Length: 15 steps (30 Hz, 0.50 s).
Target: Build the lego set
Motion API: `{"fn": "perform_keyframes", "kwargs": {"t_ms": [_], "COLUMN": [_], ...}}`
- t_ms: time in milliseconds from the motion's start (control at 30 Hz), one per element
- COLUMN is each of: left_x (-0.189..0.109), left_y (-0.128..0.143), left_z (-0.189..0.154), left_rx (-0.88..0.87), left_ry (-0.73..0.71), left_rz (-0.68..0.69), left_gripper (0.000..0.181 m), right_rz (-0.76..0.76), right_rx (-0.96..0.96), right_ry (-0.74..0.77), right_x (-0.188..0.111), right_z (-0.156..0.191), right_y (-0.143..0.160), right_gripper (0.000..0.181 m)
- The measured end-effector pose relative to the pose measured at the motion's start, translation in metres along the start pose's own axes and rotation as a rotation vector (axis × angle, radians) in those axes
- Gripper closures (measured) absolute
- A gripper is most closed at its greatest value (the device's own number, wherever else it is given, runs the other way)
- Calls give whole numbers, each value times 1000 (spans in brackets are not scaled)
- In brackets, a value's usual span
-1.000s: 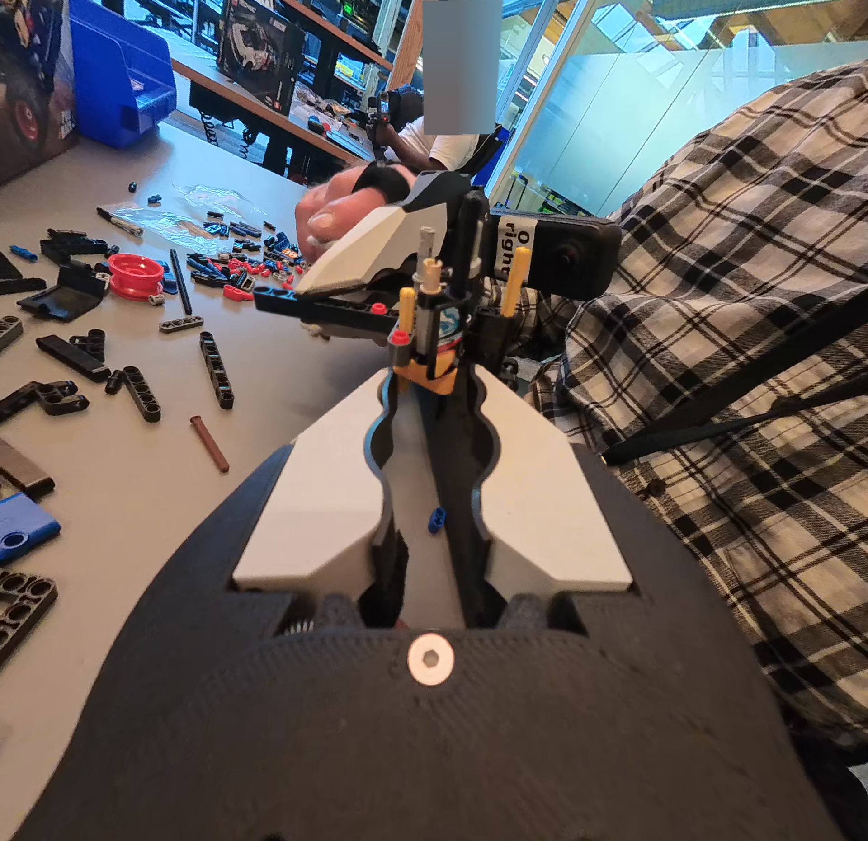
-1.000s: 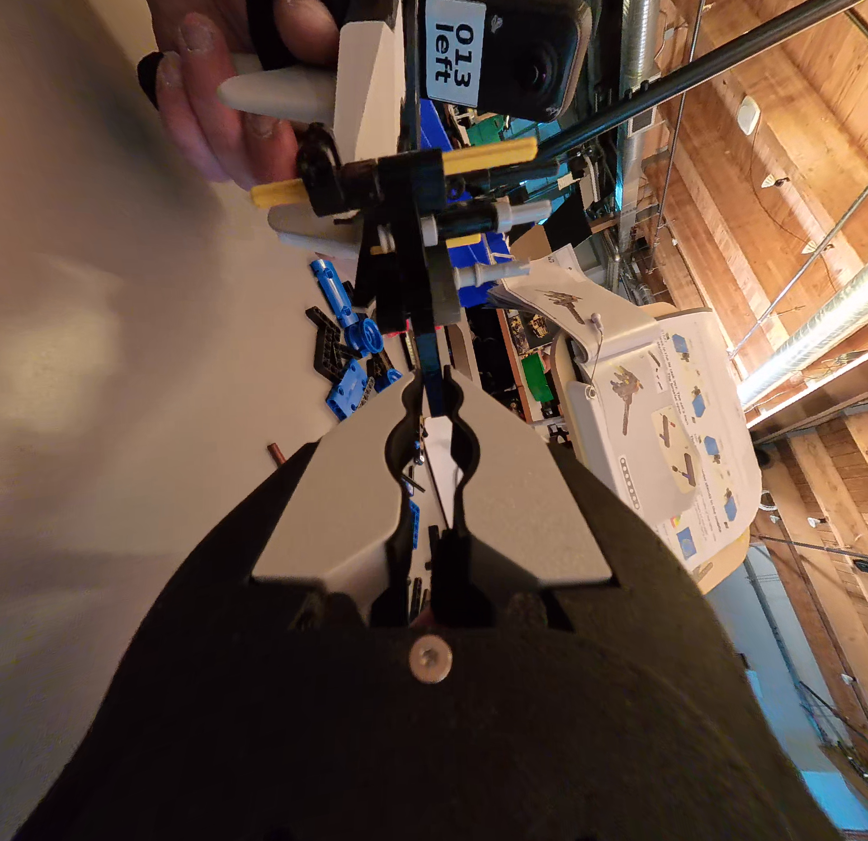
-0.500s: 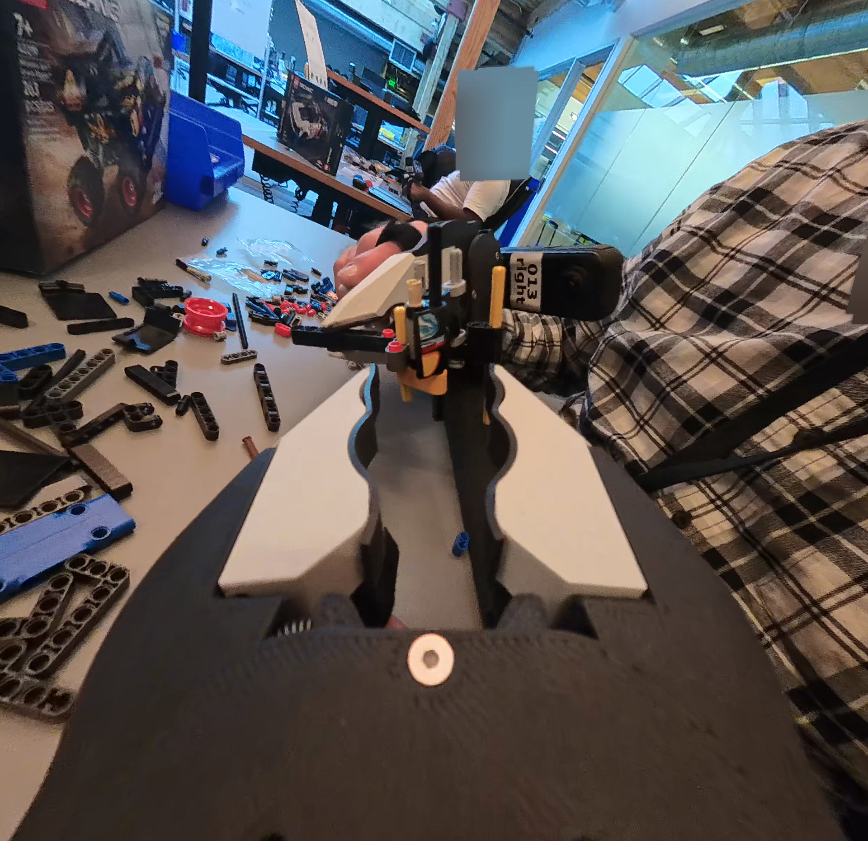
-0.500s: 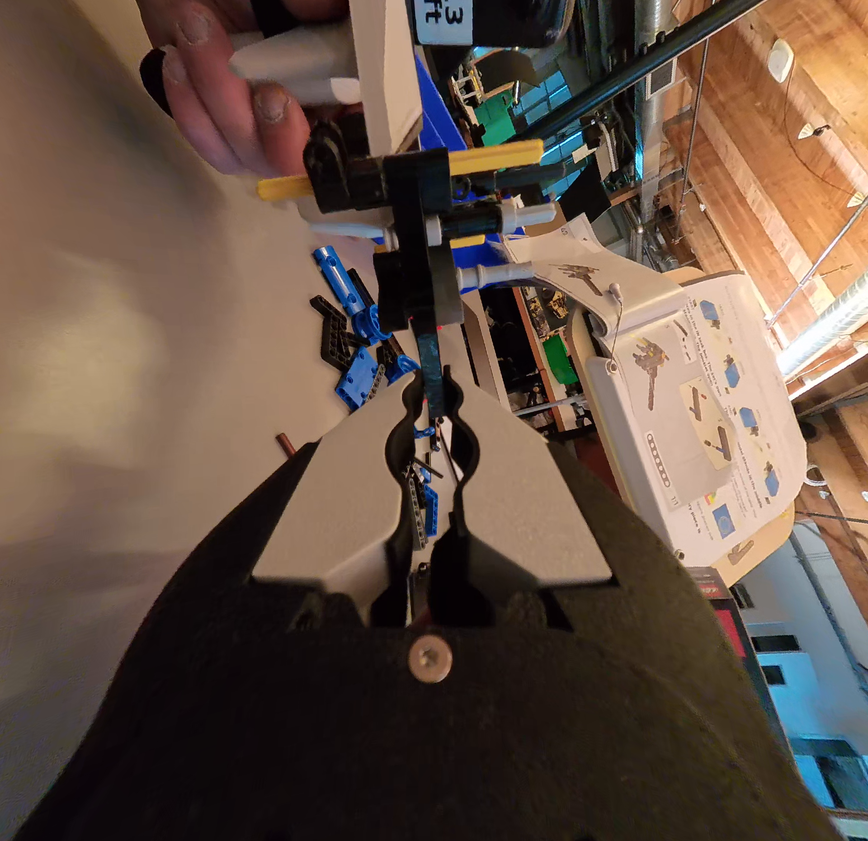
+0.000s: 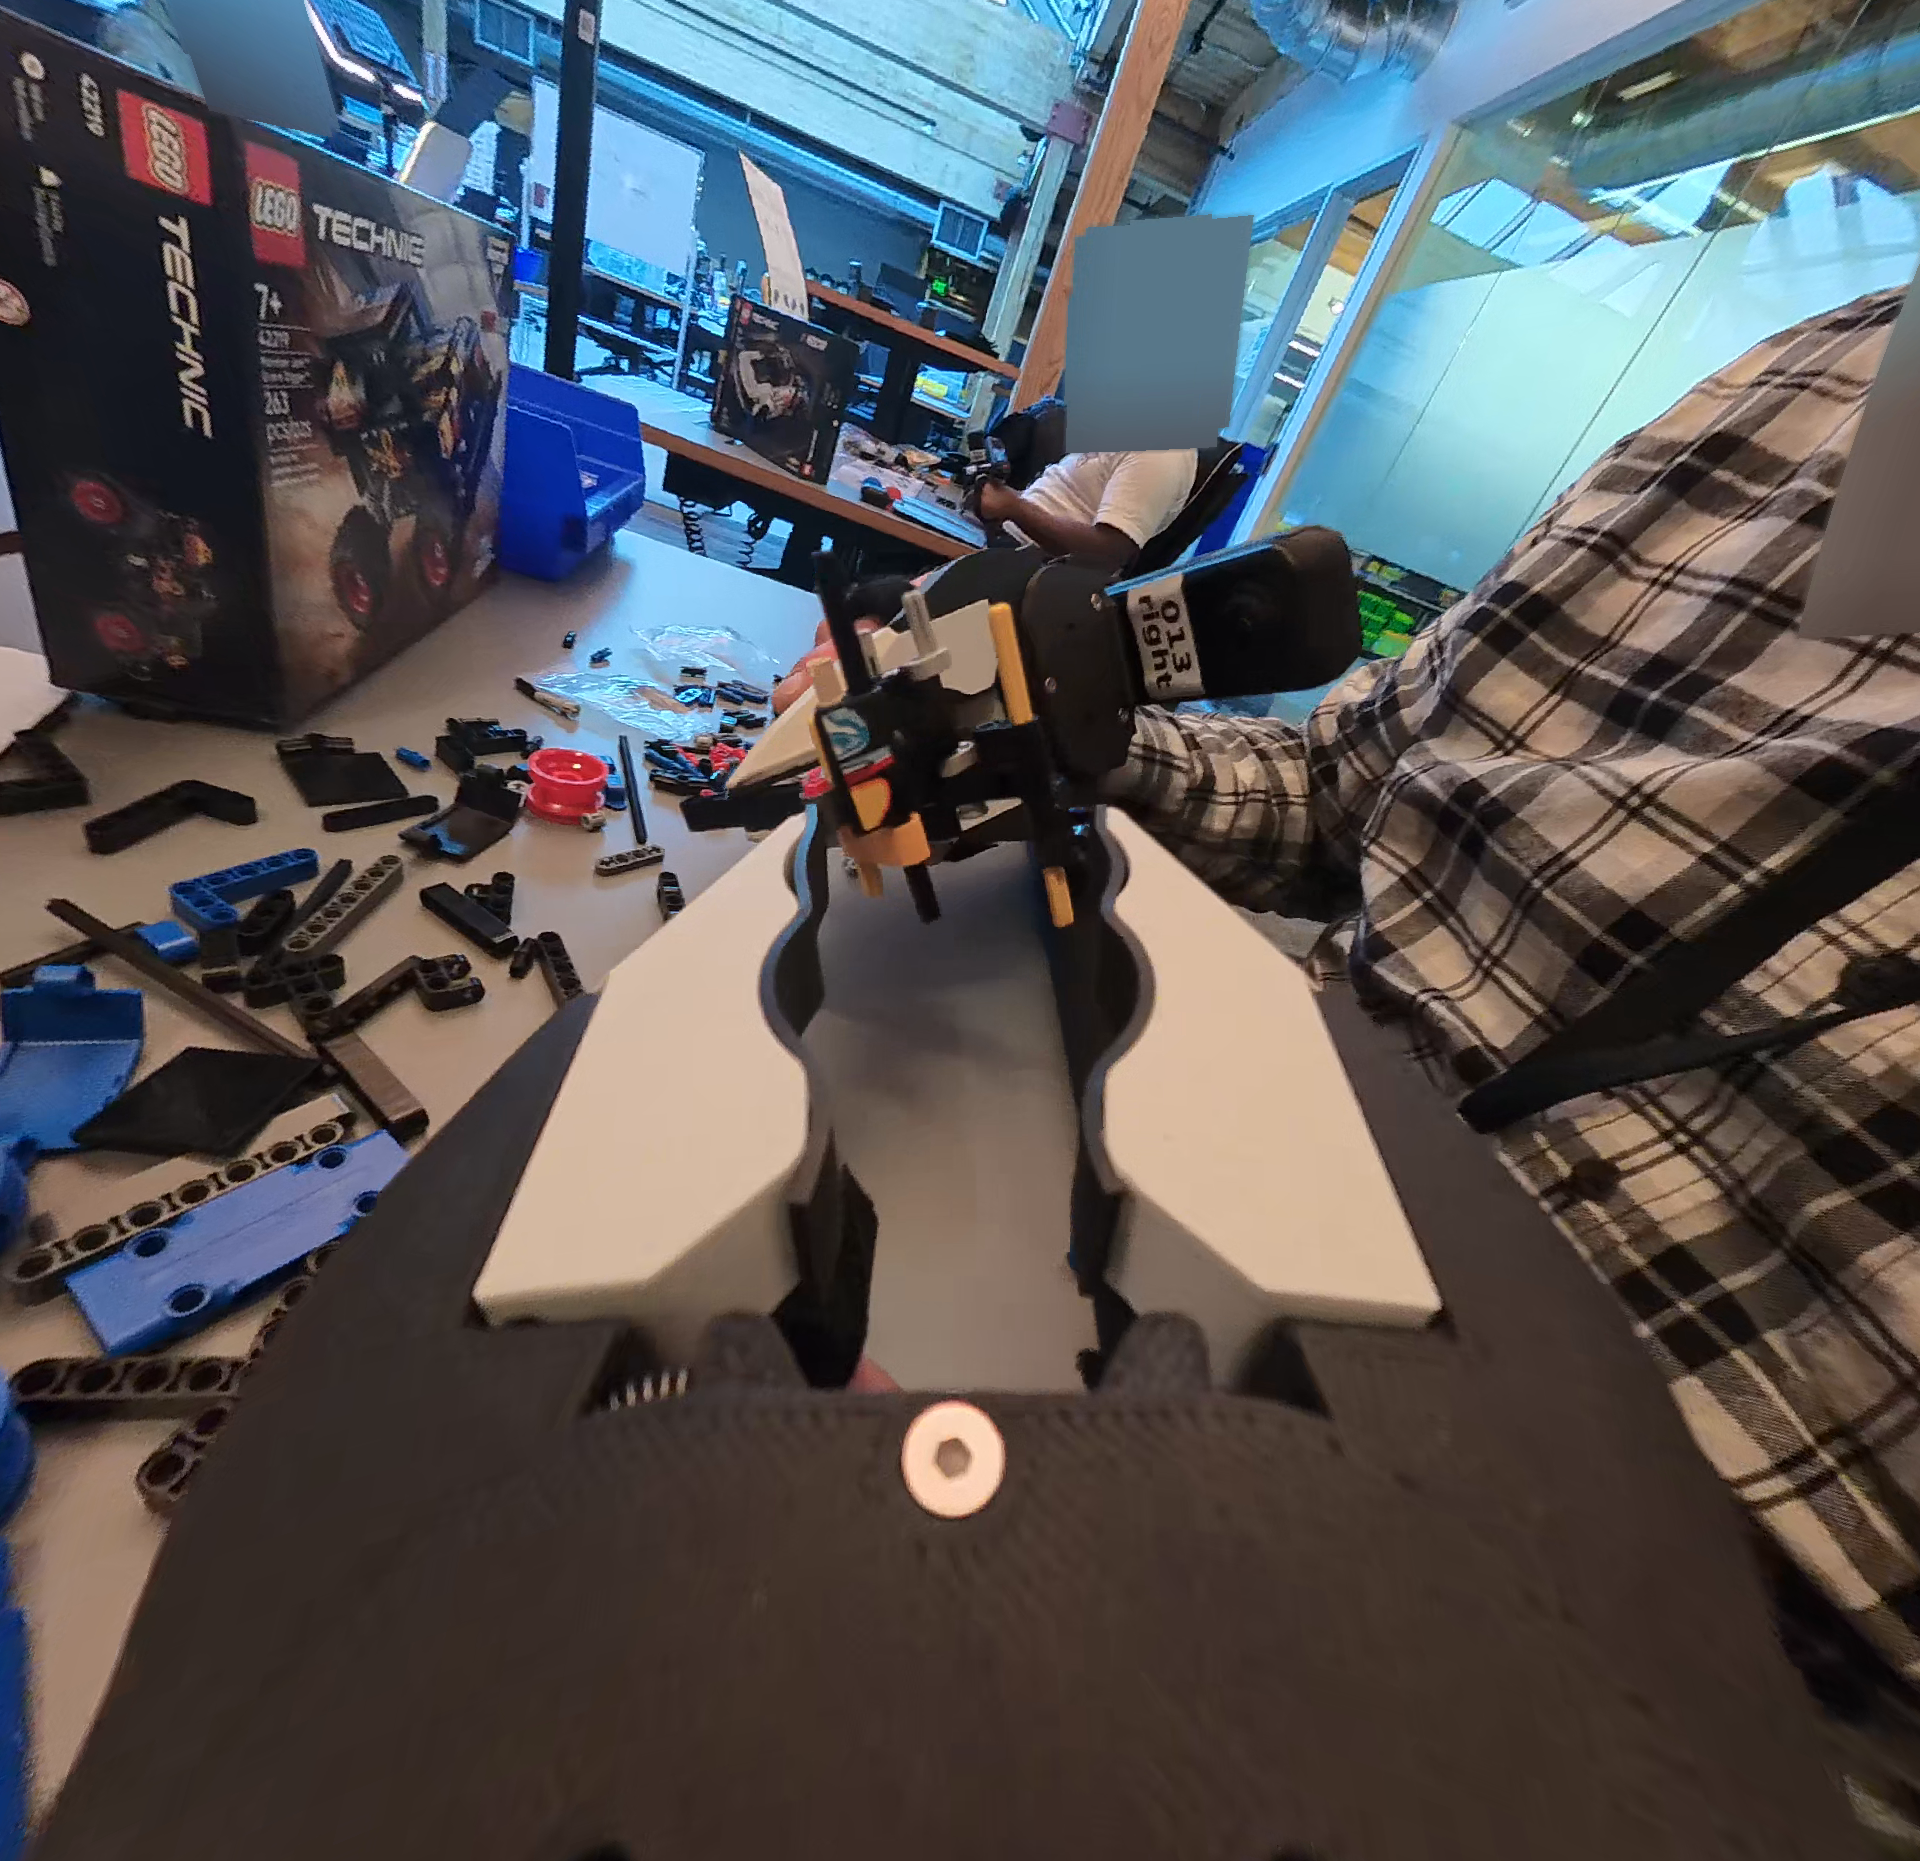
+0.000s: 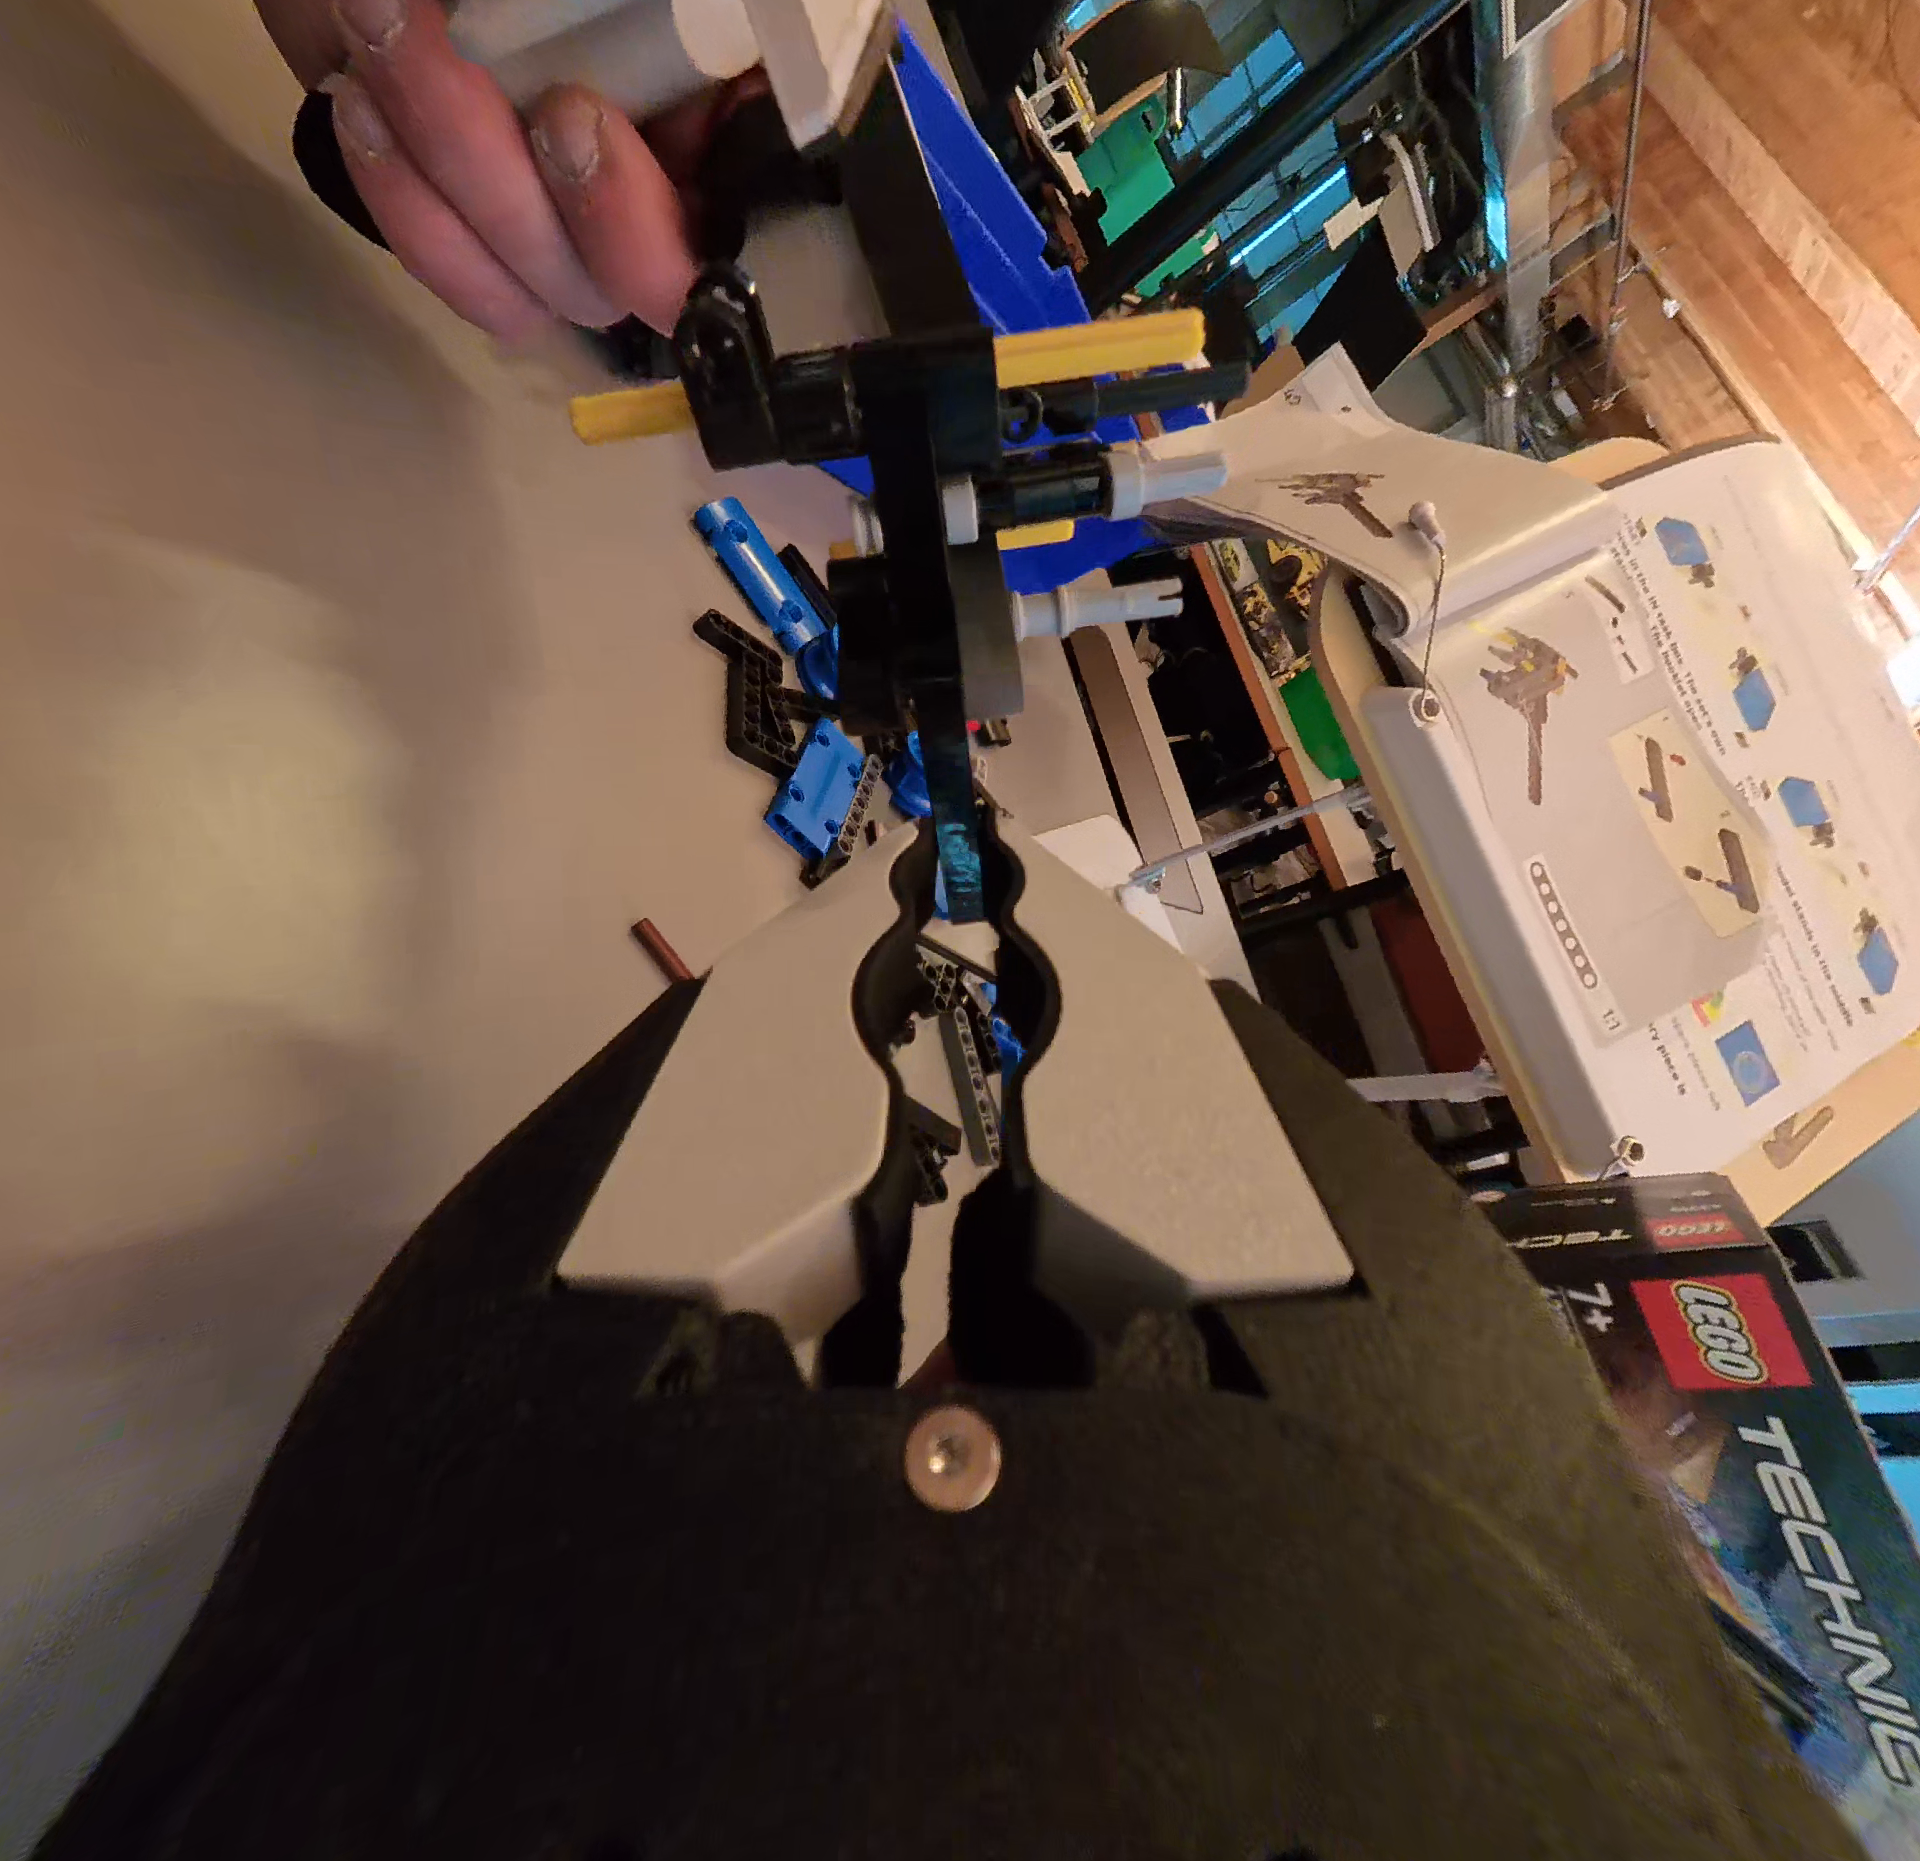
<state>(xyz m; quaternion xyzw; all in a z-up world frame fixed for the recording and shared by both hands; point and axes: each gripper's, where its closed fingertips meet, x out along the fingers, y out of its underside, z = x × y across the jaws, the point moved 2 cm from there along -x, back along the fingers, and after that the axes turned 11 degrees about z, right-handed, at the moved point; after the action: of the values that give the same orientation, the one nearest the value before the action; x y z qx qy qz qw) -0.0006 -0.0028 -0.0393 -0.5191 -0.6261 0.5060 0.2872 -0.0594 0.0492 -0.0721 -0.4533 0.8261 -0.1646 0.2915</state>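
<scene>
Many loose pieces [image 5: 312, 938] litter table [image 5: 582, 648] beside box [image 5: 249, 440].

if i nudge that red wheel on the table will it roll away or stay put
Probably stays put: the red wheel seems to lie on its flat side on the table, so a nudge should slide it. It looks like small hollow plastic, likely light. Loose black pieces nearby might stop it.

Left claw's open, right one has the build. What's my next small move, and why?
Probably swing the left claw down toward the loose pieces on the table. It is open and empty, while the right claw is shut on the sub-assembly by its black beam, so the build looks secure and ready for another part.
</scene>
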Motion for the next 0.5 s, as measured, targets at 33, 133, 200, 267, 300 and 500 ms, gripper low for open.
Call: {"fn": "perform_keyframes", "kwargs": {"t_ms": [33, 133, 200, 267, 300, 500], "left_x": [0, 0, 0, 1, 2, 5], "left_y": [0, 2, 2, 3, 4, 9], "left_z": [1, 3, 5, 6, 7, 10], "left_rx": [2, 4, 3, 8, 11, 28], "left_ry": [-9, -23, -30, -40, -47, -75], "left_rz": [4, 9, 12, 18, 24, 55], "left_gripper": [133, 133, 133, 133, 133, 132], "right_rz": [3, 3, 6, 9, 11, 19], "right_rx": [11, 48, 78, 102, 115, 182], "right_ry": [-6, -22, -29, -36, -43, -100], "right_x": [0, 1, 1, 1, 1, 4], "right_z": [0, -1, -4, -5, -5, -2], "right_y": [1, 3, 5, 7, 8, 12], "right_gripper": [176, 176, 177, 177, 177, 176]}}
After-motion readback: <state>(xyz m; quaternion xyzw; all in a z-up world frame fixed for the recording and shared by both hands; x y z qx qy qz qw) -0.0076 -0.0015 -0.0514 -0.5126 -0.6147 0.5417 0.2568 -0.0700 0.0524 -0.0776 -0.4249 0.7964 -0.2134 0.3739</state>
